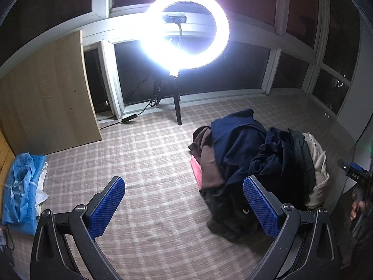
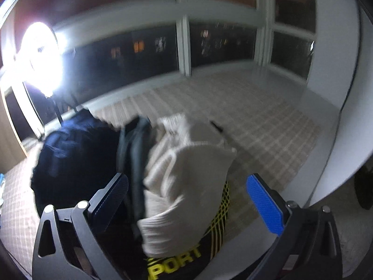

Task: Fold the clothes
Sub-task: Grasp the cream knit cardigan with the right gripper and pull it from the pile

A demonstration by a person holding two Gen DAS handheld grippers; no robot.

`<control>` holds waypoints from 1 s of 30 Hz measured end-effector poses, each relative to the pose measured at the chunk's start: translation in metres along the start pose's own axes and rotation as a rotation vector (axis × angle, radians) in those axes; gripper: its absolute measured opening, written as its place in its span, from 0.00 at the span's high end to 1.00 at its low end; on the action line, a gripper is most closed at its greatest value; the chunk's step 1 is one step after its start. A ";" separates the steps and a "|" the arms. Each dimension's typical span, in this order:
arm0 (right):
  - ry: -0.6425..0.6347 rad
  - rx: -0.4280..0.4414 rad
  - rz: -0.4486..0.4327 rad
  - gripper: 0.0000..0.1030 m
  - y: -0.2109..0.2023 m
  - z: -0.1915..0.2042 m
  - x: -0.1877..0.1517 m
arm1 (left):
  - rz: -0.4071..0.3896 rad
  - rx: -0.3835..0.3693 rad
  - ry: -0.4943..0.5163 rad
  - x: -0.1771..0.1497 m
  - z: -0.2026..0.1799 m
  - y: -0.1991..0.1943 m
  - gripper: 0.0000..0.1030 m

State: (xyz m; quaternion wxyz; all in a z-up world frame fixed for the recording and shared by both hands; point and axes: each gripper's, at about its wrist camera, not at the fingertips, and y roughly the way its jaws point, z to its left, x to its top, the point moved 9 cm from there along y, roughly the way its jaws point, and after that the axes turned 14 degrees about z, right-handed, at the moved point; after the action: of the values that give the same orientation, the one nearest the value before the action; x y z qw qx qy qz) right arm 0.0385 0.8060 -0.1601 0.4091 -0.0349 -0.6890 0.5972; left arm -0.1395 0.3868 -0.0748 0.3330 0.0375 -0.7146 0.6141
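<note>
Clothes sit in a loose heap on the checked sheet: a navy top on the crest, a brown piece and something pink at its left edge, a dark garment beside the navy, a cream knit on the right flank and a black piece with yellow lettering under it. None of them lies flat or squared. Well apart, at the far left, a blue garment lies crumpled with something white just beside it.

Both tongs are spread wide and hold nothing. The left gripper hovers over bare sheet with its right finger in front of the heap's near edge. The right gripper hangs just above the cream knit; its view is smeared, so I cannot tell how close the pads are to the cloth.

Judging from this, the main risk is a grab that takes more than one layer. The pieces overlap and drape into each other, so a deep pinch on the knit could drag the black piece below, or topple the heap toward the sheet's right edge. Dark cloth on dark cloth under the harsh ring light hides seams and hems, so a sleeve may be mistaken for a body edge, giving a skewed fold. The light's tripod stands on the sheet behind the heap, and a wide shake-out could catch it.
</note>
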 end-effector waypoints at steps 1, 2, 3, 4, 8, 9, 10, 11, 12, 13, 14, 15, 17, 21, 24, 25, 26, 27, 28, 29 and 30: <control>-0.002 0.012 0.028 0.00 0.015 -0.001 0.000 | 0.008 0.009 -0.004 0.001 -0.002 0.003 0.01; -0.003 0.025 0.057 0.00 0.029 -0.002 0.000 | 0.017 0.018 -0.008 0.002 -0.005 0.007 0.01; -0.005 0.037 0.085 0.00 0.044 -0.003 0.000 | 0.026 0.023 -0.011 0.002 -0.006 0.009 0.01; -0.006 0.050 0.111 0.00 0.058 -0.004 0.000 | 0.036 0.028 -0.012 0.002 -0.007 0.012 0.01; -0.012 0.121 0.159 0.04 0.093 -0.003 -0.003 | 0.070 0.051 -0.009 0.004 -0.012 0.023 0.01; -0.028 0.166 0.133 0.29 0.094 0.000 -0.003 | 0.074 0.053 -0.008 0.005 -0.013 0.024 0.01; -0.038 0.207 0.131 0.49 0.094 0.002 -0.004 | 0.078 0.054 -0.007 0.005 -0.014 0.026 0.01; -0.040 0.241 0.141 0.67 0.093 0.003 -0.003 | 0.082 0.054 -0.002 0.005 -0.015 0.027 0.01; -0.025 0.272 0.131 0.71 0.087 0.001 0.002 | 0.086 0.055 0.003 0.005 -0.016 0.029 0.01; -0.010 0.304 0.122 0.75 0.081 -0.001 0.006 | 0.089 0.054 0.006 0.006 -0.017 0.030 0.01; 0.005 0.335 0.112 0.80 0.074 -0.004 0.011 | 0.091 0.054 0.008 0.006 -0.018 0.030 0.01; 0.020 0.366 0.102 0.85 0.068 -0.006 0.016 | 0.093 0.057 0.010 0.005 -0.017 0.031 0.01; 0.050 0.429 0.083 0.89 0.055 -0.011 0.026 | 0.094 0.051 0.010 0.006 -0.015 0.031 0.01; 0.098 0.518 -0.080 0.91 -0.014 -0.022 0.075 | 0.087 0.037 0.007 0.009 -0.008 0.028 0.01; 0.077 0.540 -0.211 0.91 -0.078 -0.009 0.109 | 0.063 0.023 0.005 0.012 0.002 0.018 0.01; 0.049 0.541 -0.249 0.91 -0.103 0.005 0.116 | 0.055 0.020 0.004 0.013 0.006 0.015 0.01; 0.022 0.541 -0.287 0.91 -0.127 0.019 0.122 | 0.046 0.018 0.004 0.013 0.010 0.011 0.01; -0.005 0.542 -0.325 0.91 -0.152 0.033 0.129 | 0.035 0.015 0.003 0.014 0.015 0.007 0.01; -0.033 0.542 -0.362 0.91 -0.176 0.048 0.135 | 0.027 0.013 0.002 0.015 0.020 0.003 0.01; -0.060 0.542 -0.400 0.91 -0.201 0.062 0.141 | 0.016 0.010 -0.002 0.016 0.028 -0.002 0.01; -0.088 0.542 -0.438 0.91 -0.226 0.076 0.148 | 0.004 0.008 -0.006 0.016 0.036 -0.007 0.01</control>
State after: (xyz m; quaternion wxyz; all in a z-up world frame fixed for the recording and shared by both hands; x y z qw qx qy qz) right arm -0.0060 0.7606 0.1130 0.4919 0.2492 -0.5135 0.6574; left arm -0.1643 0.3586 -0.0612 0.3292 0.0391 -0.7132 0.6175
